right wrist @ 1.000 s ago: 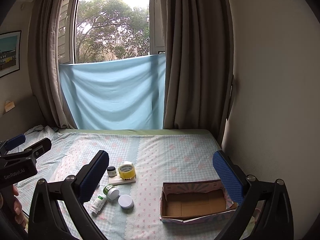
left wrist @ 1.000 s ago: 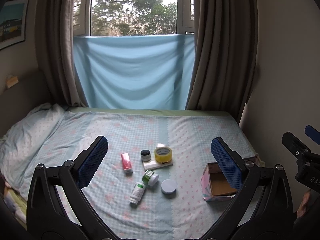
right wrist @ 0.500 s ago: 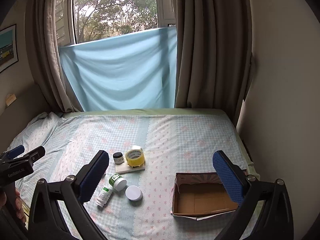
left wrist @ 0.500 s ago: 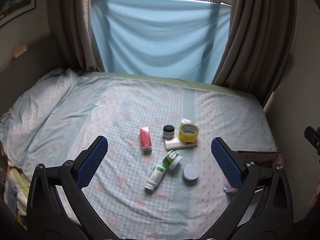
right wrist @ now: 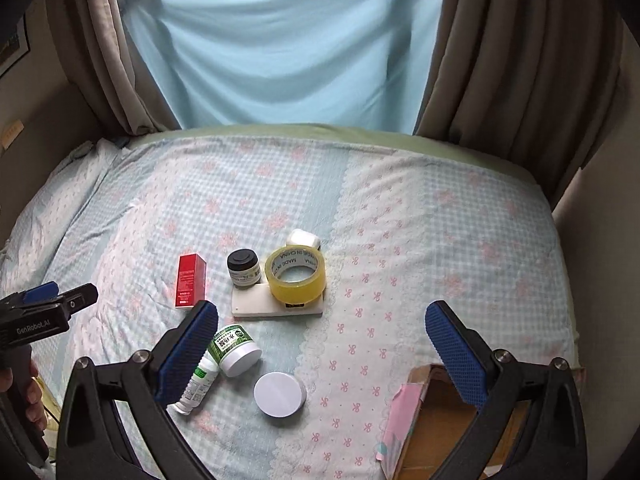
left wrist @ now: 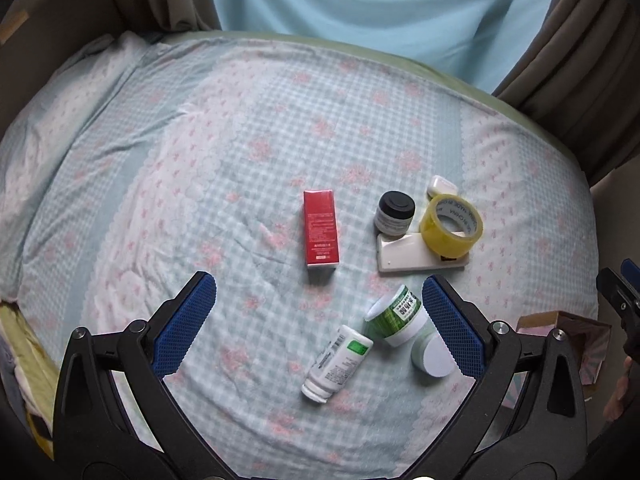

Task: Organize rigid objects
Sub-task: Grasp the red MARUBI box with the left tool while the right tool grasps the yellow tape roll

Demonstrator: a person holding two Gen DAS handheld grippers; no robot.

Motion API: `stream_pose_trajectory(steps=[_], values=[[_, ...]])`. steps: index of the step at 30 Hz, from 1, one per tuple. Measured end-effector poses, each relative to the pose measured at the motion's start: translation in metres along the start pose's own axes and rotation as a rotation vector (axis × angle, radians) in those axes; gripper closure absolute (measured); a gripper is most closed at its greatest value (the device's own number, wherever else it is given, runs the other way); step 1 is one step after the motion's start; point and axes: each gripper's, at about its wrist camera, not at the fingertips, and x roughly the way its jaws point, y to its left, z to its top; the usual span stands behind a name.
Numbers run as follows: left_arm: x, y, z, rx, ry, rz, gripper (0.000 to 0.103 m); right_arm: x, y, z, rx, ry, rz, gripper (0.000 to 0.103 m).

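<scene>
Several small objects lie on the bed: a red box [left wrist: 320, 230], a dark-lidded jar [left wrist: 394, 213], a yellow tape roll [left wrist: 451, 226] on a flat white box [left wrist: 412, 255], a green-labelled jar on its side [left wrist: 398, 318], a white bottle on its side [left wrist: 338, 362] and a round white tin [left wrist: 434, 356]. My left gripper [left wrist: 316, 322] is open and empty, hovering above the bottle and green jar. My right gripper [right wrist: 322, 346] is open and empty above the bed, near the white tin [right wrist: 280, 394]. An open cardboard box [right wrist: 444, 420] sits at the right.
The bed [right wrist: 440, 240] has a checked blue-pink sheet. A small white case [right wrist: 304, 239] lies behind the tape. Curtains [right wrist: 520, 60] and a blue cloth [right wrist: 280, 40] hang behind the bed. A wall is at the right. A pillow [left wrist: 60, 120] lies at the left.
Both grippers have moved forward and tilted down toward the bed; the objects look larger and nearer. Both jaws stay open. No object has moved.
</scene>
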Motion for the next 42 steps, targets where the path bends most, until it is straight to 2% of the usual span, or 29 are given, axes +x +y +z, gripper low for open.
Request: stream_pose_trajectory(steps=[5, 10, 17, 23, 24, 26, 28, 35, 42], values=[[0.084, -0.004, 0.018, -0.009, 0.083, 0.019, 0.001, 0.086, 0.006, 0.010, -0.038, 0.095, 0.043, 0.000], [0.162, -0.009, 0.022, -0.020, 0.175, 0.036, 0.006, 0.166, 0.013, 0.009, -0.070, 0.184, 0.060, 0.000], [0.229, -0.009, 0.022, -0.046, 0.257, 0.033, 0.016, 0.239, 0.023, 0.005, -0.095, 0.271, 0.073, 0.000], [0.251, -0.010, 0.022, -0.062, 0.285, 0.028, 0.030, 0.268, 0.020, 0.008, -0.085, 0.288, 0.068, 0.000], [0.253, -0.011, 0.023, -0.062, 0.284, 0.029, 0.039, 0.270, 0.020, 0.009, -0.082, 0.287, 0.074, 0.000], [0.255, -0.012, 0.024, -0.057, 0.273, 0.033, 0.046, 0.272, 0.020, 0.012, -0.084, 0.278, 0.088, 0.006], [0.255, -0.012, 0.028, -0.051, 0.260, 0.030, 0.063, 0.273, 0.021, 0.013, -0.090, 0.277, 0.085, 0.006], [0.256, -0.008, 0.038, -0.041, 0.245, 0.008, 0.065, 0.271, 0.024, 0.011, -0.098, 0.268, 0.079, 0.006], [0.235, 0.000, 0.033, -0.031, 0.223, -0.020, 0.065, 0.256, 0.025, 0.011, -0.114, 0.227, 0.055, 0.007]])
